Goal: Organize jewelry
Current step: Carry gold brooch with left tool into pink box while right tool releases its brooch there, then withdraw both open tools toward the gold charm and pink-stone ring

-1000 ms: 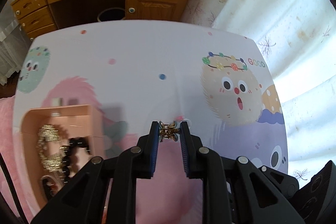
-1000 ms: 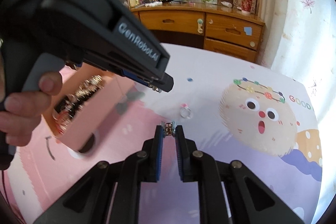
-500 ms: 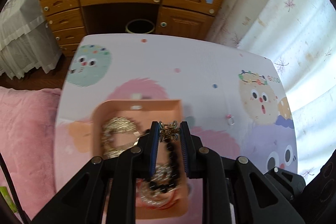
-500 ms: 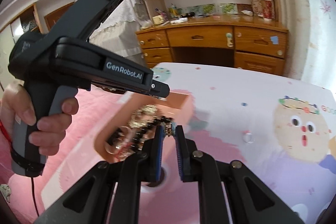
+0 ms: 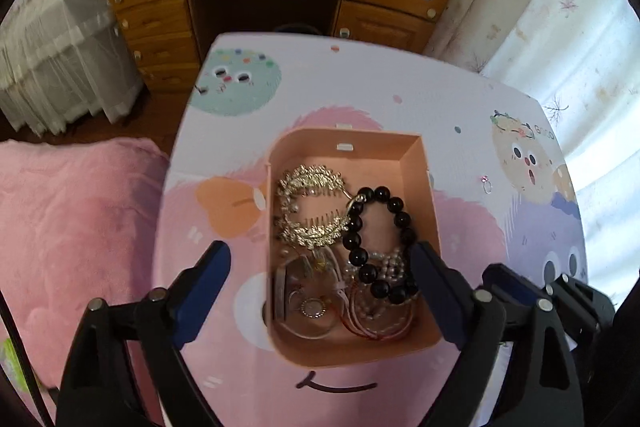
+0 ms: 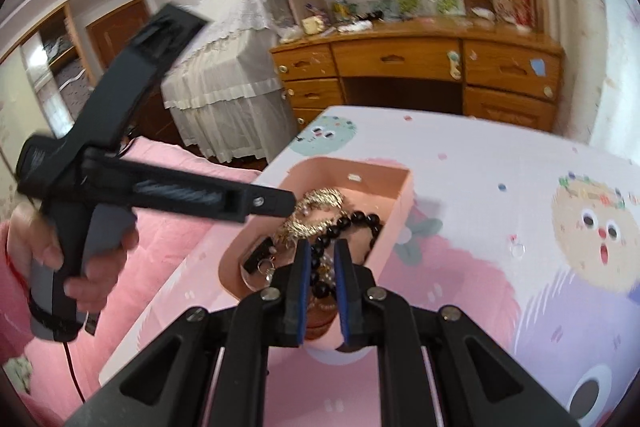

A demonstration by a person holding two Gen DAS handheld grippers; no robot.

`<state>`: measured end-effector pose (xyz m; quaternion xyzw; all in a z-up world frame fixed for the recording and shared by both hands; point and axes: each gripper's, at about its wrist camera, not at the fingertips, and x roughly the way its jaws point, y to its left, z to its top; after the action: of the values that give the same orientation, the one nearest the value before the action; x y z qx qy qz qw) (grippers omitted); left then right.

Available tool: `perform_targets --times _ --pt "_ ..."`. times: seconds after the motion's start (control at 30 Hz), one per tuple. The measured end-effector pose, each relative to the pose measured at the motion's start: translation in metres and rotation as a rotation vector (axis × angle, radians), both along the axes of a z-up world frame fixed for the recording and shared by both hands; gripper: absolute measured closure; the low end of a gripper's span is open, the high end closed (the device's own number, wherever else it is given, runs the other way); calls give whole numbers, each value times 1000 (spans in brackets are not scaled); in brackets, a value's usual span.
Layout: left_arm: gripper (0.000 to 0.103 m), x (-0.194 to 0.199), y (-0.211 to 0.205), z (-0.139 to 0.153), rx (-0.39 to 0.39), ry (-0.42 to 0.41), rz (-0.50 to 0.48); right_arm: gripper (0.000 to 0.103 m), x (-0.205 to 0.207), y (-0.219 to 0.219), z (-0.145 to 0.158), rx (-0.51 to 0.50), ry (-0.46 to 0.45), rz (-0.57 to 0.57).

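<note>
Pink plastic forms the open jewelry box (image 5: 416, 163) that sits on your cartoon-printed surface (image 5: 360, 87). Your left claw (image 5: 320, 281) hangs over the box with its blue-padded fingers (image 5: 204, 277) spread wide and nothing between them. From this left wrist view you look straight down into the box: a gold leaf-shaped hair comb (image 5: 310, 205) lies toward the far side, a black bead bracelet (image 5: 378, 243) curls along the right wall, and a pearl strand (image 5: 384, 263), a small round-faced watch (image 5: 314, 307) and a red cord (image 5: 360, 327) crowd the near end. A small ring (image 5: 487, 185) lies alone on the surface, well apart to the right of the box, near the printed brown fuzzy face (image 5: 524, 163). Your right wrist view shows what the other cannot: your left hand (image 6: 76, 259) wrapped round the grey handle of the left tool, whose black body reaches across to the box (image 6: 396, 211). Your right claw (image 6: 322, 283) is here over the near end of the box, its fingers (image 6: 304, 283) standing a narrow gap apart; no item can be made out between them, only the bracelet (image 6: 344, 227) and comb (image 6: 316, 211) lying beyond. The ring (image 6: 518, 247) shows again to the right. A wooden desk (image 6: 420, 67) stands behind.
</note>
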<state>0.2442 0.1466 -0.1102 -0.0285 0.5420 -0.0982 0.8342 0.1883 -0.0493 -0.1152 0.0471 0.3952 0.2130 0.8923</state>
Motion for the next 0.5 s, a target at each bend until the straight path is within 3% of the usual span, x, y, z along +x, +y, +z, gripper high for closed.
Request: perform_targets --times 0.3,0.5 --pt "13 -27 -7 8 -38 -51 11 89 -2 -31 2 -65 25 -95" --pt "12 -63 -31 16 -45 -126 -47 76 -5 -69 5 -155 61 -138"
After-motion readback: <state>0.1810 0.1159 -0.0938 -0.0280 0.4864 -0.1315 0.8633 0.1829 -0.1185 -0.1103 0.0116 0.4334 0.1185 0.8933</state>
